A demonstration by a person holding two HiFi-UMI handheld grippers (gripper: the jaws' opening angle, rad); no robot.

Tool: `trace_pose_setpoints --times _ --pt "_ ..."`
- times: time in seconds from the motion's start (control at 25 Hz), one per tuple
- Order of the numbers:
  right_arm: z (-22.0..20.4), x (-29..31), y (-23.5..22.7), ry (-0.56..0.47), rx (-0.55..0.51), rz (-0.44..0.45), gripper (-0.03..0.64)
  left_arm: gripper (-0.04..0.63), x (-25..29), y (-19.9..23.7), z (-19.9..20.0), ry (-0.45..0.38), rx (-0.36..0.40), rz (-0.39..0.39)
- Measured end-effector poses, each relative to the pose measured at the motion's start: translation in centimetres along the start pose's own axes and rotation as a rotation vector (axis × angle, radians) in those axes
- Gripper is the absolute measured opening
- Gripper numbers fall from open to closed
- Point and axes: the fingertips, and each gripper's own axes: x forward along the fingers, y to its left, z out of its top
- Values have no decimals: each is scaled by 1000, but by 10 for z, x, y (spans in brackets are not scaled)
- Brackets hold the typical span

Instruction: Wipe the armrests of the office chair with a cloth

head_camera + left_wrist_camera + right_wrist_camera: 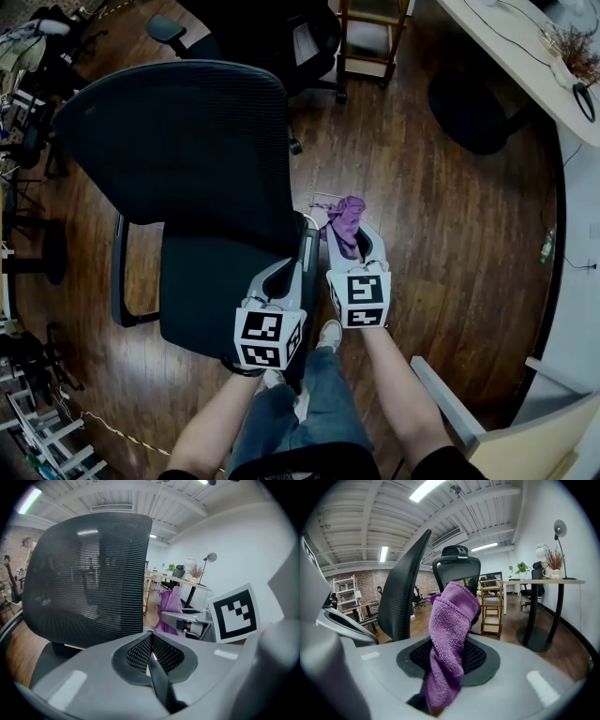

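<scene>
Your left tool [300, 246], jaws pressed together, and your right tool [349, 242], clamped on a purple terry cloth [347, 214], point forward side by side.

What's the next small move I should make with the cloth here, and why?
Probably shift the right gripper left and down to lay the purple cloth on the near armrest. The jaws are shut on the cloth, which sits just beside that armrest, apparently not touching it.

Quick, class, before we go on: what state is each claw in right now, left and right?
Left claw: closed, nothing between its jaws.
Right claw: closed, holding the purple cloth.
</scene>
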Motion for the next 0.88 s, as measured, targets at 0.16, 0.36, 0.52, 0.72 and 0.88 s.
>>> trace_pose_setpoints --times 0.16,0.36,0.52,0.72,0.88 --pt "-3 -7 9 9 -23 2 120 6 -8 -1 -4 -3 -1 -8" --pt "-7 -24 23 9 -37 -14 120 6 -27 -2 -13 -8 6 -25" --pt "-14 -47 34 6 -39 -40 120 6 -44 -4 -24 -11 23 -51" --pt "-24 -78 49 7 -34 -86 120 6 -65 -11 -39 -6 51 -98" --pt "-33 -105 63 -9 -17 -131 120 6 -85 -15 -55 -3 76 -137"
